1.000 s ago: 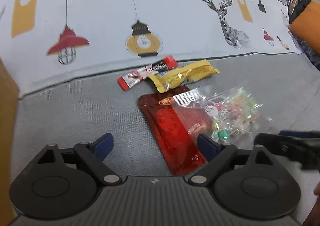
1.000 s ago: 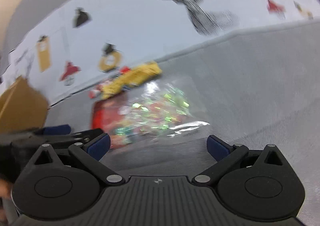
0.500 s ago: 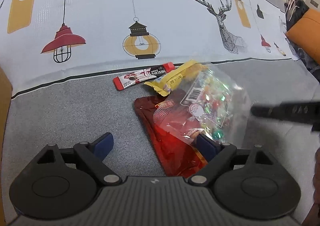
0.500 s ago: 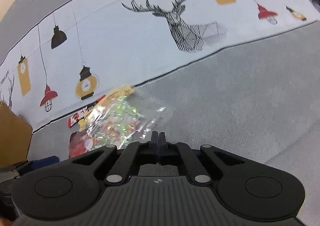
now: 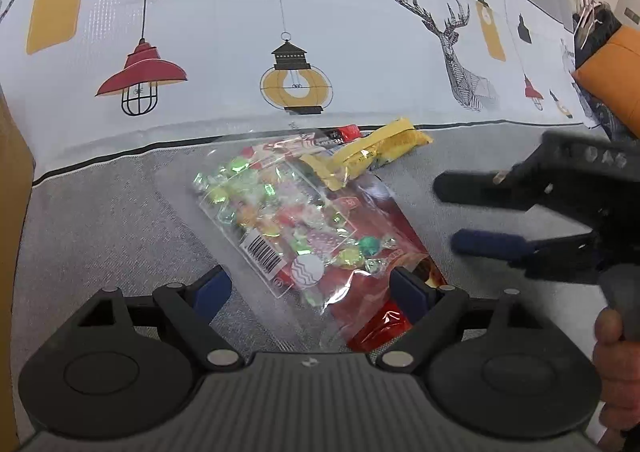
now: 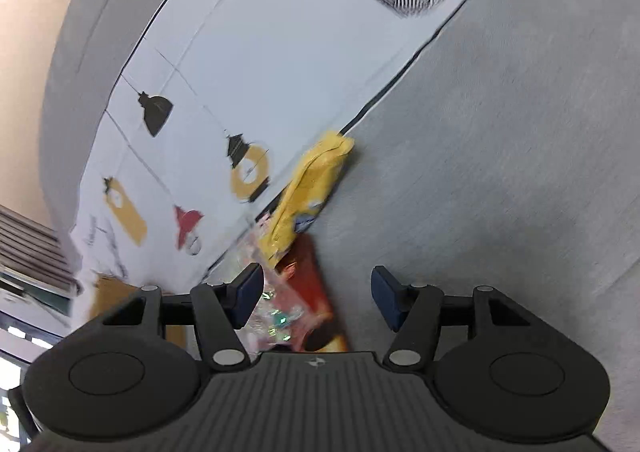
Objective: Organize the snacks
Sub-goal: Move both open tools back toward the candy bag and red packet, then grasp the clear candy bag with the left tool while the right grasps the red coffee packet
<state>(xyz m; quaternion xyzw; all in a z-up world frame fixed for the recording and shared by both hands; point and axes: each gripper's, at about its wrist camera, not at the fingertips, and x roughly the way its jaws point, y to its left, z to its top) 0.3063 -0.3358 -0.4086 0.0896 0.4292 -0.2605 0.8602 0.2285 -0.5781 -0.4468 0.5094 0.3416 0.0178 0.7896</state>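
The clear candy bag (image 5: 292, 224), a second ago lying to the right of the red pouch (image 5: 384, 252) in the left wrist view, has been flipped over onto the pouch and now lies in the middle of the frame, its barcode end at lower left. Its long axis runs from upper left to lower right, across the grey sofa seat (image 5: 100, 220). The right tongs (image 5: 456, 214), which were clenched half a second ago, are seen opening at right of frame with nothing pressed between the pads; the bag is judged released and restacked. The left tongs (image 5: 308, 288) are spread wide, grasping nothing. The yellow packet (image 5: 376, 152) points toward upper right.
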